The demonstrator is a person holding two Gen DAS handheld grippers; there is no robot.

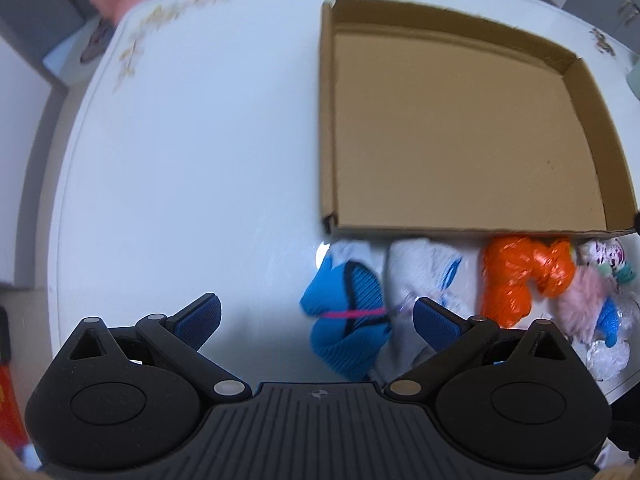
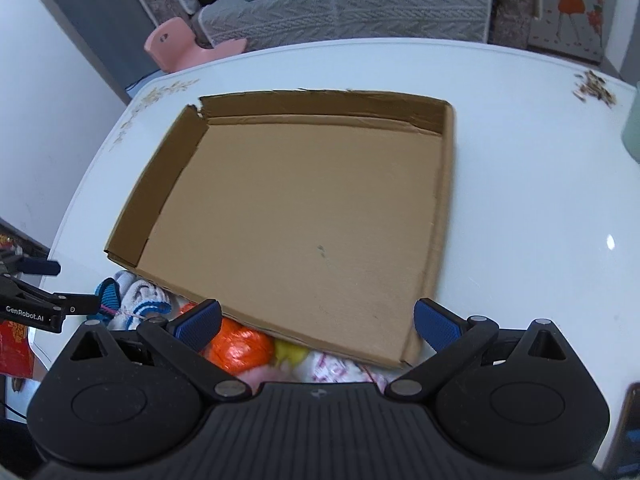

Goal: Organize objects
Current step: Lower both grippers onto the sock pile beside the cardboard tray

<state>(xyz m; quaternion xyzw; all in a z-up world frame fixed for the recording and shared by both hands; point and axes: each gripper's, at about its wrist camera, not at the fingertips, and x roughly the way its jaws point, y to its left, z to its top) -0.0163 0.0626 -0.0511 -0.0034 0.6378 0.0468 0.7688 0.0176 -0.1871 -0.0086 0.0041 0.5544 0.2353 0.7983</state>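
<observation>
A shallow cardboard tray [image 1: 460,128] [image 2: 304,216] lies empty on the white table [image 1: 192,160]. Along its near edge lies a row of small items: a blue knitted piece [image 1: 344,312], a white cloth bundle [image 1: 420,276], an orange crinkled bag [image 1: 520,276] [image 2: 240,346], and a pink fluffy toy [image 1: 584,300] beside a printed white item [image 1: 604,252]. My left gripper [image 1: 316,318] hangs open above the table, its right finger next to the blue piece. My right gripper [image 2: 316,320] is open over the tray's near edge, the items partly hidden beneath it. Nothing is held.
A pink plastic chair [image 2: 176,44] stands past the table's far left corner, with a grey covered sofa [image 2: 340,4] behind. A pale green object [image 2: 634,128] sits at the table's right edge. The left gripper's fingers [image 2: 44,306] show at the left of the right wrist view.
</observation>
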